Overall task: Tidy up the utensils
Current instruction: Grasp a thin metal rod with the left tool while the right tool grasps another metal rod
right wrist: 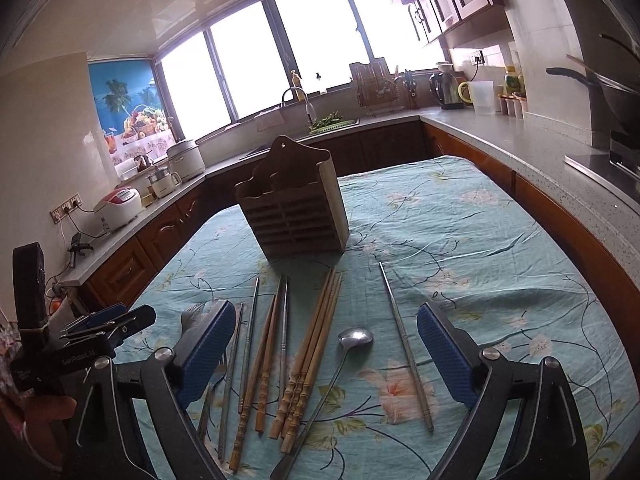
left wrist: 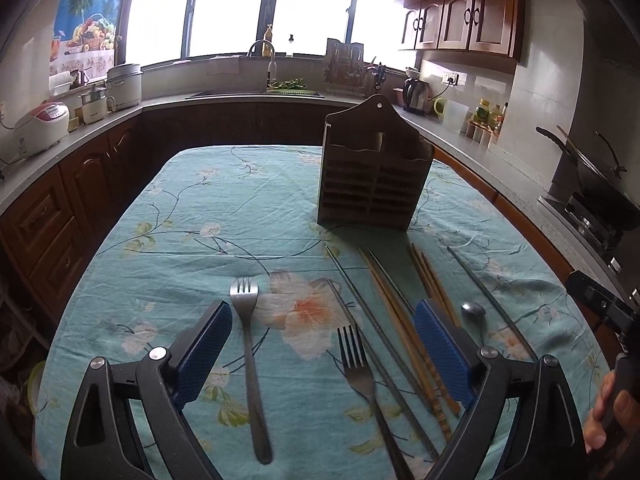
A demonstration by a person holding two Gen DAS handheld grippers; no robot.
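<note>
Both our grippers hover above the table with their blue pads spread wide and nothing between them: our left gripper [left wrist: 323, 354] over the forks, our right gripper [right wrist: 326, 354] over the chopsticks and spoon.

From the left wrist we count two forks. One fork [left wrist: 249, 354] lies with its long axis running from 6 to 12 o'clock, tines at 12; the second fork [left wrist: 357, 364] lies nearly parallel at its 3 o'clock side, tines also away from us.

From the right wrist we count one spoon [right wrist: 343, 356], bowl toward 12 and handle slanting down to 7 o'clock. Wooden chopsticks [right wrist: 310, 360] lie in a bundle just beside it at 9 o'clock, thin tips toward the holder; their exact number we cannot tell. A lone metal chopstick [right wrist: 405, 344] lies at the spoon's 3 o'clock, running 12 to 5.

One wooden utensil holder [right wrist: 296, 212] stands upright on the floral tablecloth [right wrist: 460, 240] at 12 o'clock beyond everything.
</note>
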